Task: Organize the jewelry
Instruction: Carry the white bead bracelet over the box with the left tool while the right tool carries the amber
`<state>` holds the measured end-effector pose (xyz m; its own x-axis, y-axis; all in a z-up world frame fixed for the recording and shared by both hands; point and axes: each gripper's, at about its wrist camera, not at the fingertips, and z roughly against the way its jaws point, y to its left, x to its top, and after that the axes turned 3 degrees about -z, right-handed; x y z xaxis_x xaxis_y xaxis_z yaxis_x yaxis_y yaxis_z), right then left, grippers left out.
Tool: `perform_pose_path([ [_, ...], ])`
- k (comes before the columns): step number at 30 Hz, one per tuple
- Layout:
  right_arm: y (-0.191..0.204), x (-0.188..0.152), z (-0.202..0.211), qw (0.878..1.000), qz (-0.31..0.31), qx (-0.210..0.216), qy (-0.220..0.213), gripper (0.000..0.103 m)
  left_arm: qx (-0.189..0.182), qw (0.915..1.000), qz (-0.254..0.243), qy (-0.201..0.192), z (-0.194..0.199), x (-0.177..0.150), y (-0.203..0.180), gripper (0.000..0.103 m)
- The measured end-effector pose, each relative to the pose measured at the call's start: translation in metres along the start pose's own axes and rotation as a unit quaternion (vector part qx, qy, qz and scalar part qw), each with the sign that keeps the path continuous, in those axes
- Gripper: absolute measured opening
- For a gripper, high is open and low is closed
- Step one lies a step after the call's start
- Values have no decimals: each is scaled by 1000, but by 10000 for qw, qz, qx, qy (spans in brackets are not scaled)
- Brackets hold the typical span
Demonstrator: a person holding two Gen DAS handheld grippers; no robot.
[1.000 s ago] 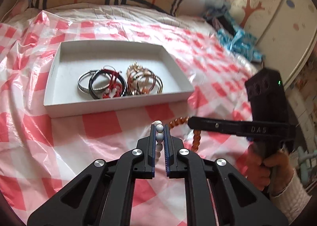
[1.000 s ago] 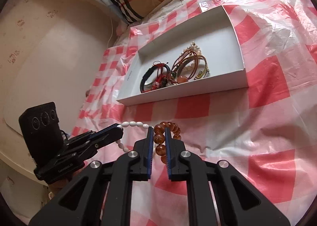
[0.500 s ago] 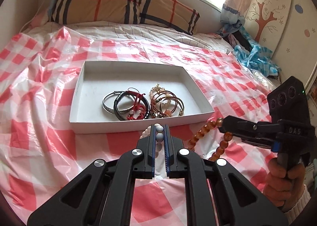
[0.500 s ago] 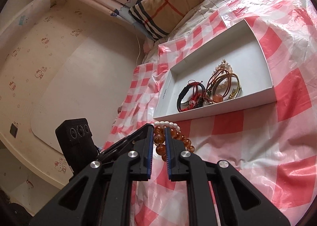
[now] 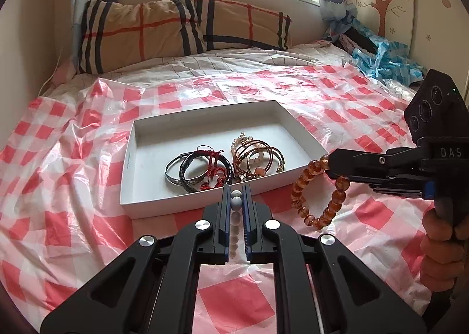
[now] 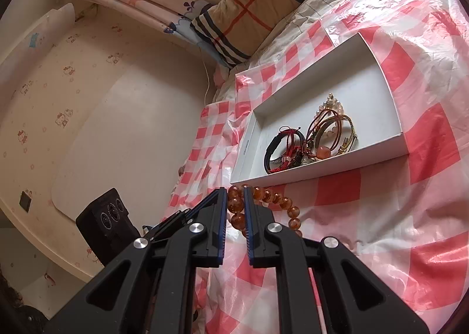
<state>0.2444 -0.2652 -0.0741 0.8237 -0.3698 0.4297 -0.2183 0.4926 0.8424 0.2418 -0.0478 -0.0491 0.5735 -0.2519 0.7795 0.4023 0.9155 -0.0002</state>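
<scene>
My left gripper (image 5: 236,191) is shut on a white pearl bracelet (image 5: 236,204) that hangs between its fingers, just in front of the near wall of a white tray (image 5: 146,205). My right gripper (image 6: 235,191) is shut on an amber bead bracelet (image 6: 236,204); in the left wrist view that bracelet (image 5: 319,196) dangles in the air beside the tray's right front corner. The tray (image 6: 390,82) holds a silver bangle (image 5: 176,173), a black and red cord bracelet (image 5: 211,170) and several gold and bead bracelets (image 5: 258,158).
The tray lies on a red and white checked plastic sheet (image 5: 73,187) spread over a bed. Plaid pillows (image 5: 176,29) lie at the head under a window. Blue cloth (image 5: 381,61) is piled at the far right. A wall runs along the left.
Both grippers have risen off the sheet with their bracelets, which now hang in the air. The views have tilted up to show the pillows and the window.
</scene>
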Motion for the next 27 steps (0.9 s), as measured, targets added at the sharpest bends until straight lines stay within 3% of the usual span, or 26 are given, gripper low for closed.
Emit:
perform_pose_path([
  [11,0,0,0,10000,-4,32,-24,12,34,10000,-35,-14,1,0,-1,7],
  [21,1,12,4,9991,-81,270,-303,12,-452,9976,508,-123,6,10,19,7],
  [27,2,21,6,9984,-89,340,-440,12,-484,9964,646,-247,11,18,28,7],
])
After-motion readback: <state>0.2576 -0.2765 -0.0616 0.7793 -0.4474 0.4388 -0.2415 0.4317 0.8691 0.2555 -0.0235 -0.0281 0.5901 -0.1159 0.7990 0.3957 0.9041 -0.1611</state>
